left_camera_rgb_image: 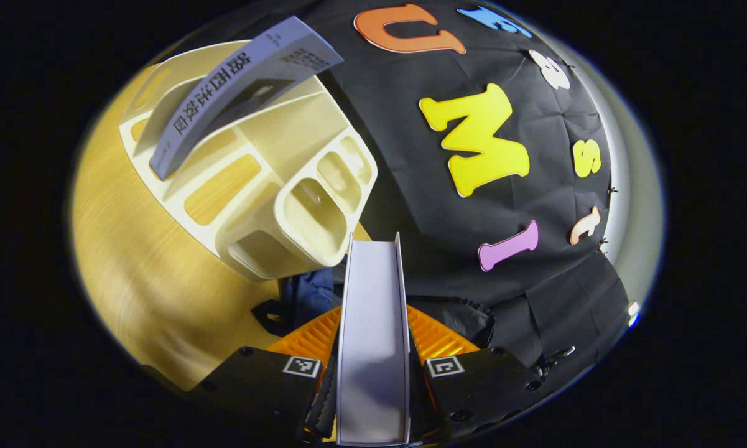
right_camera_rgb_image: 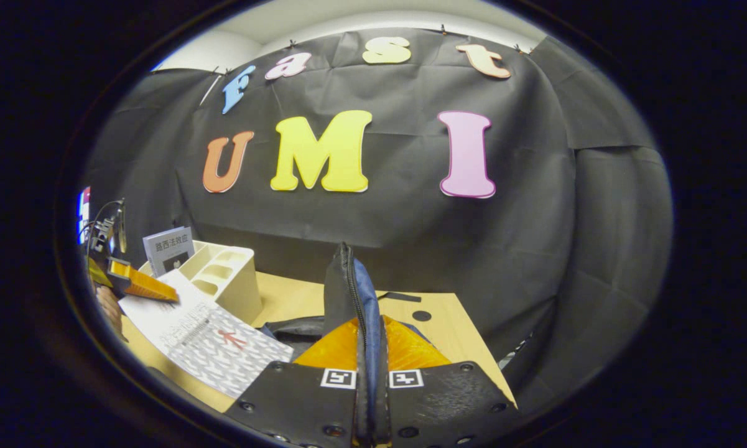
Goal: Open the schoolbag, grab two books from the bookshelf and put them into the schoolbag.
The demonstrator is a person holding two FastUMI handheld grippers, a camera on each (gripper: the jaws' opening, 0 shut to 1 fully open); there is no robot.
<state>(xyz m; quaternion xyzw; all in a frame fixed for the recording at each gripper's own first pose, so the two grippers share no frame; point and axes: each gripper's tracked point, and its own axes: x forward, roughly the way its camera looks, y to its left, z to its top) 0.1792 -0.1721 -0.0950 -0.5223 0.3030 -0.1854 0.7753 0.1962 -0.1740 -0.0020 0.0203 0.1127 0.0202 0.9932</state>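
Observation:
My left gripper [left_camera_rgb_image: 373, 333] is shut on a thin pale book [left_camera_rgb_image: 373, 323], seen edge-on between its orange fingers. Past it stands the cream bookshelf [left_camera_rgb_image: 267, 186] with one grey-blue book [left_camera_rgb_image: 236, 87] leaning in it. A dark blue bit of the schoolbag [left_camera_rgb_image: 308, 292] shows just under the shelf. In the right gripper view, my right gripper [right_camera_rgb_image: 370, 345] is shut on the schoolbag's blue zippered edge [right_camera_rgb_image: 351, 292], holding it upright. To the left, the other gripper [right_camera_rgb_image: 140, 283] holds the grey-patterned book [right_camera_rgb_image: 208, 342] low beside the bag, in front of the bookshelf [right_camera_rgb_image: 230, 274] and its remaining book [right_camera_rgb_image: 168, 249].
The wooden table [left_camera_rgb_image: 137, 261] carries the shelf and the bag; its bare part [right_camera_rgb_image: 438, 326] runs to the right of the bag. The black cloth wall stands close behind. A hand [right_camera_rgb_image: 109, 308] shows at the far left.

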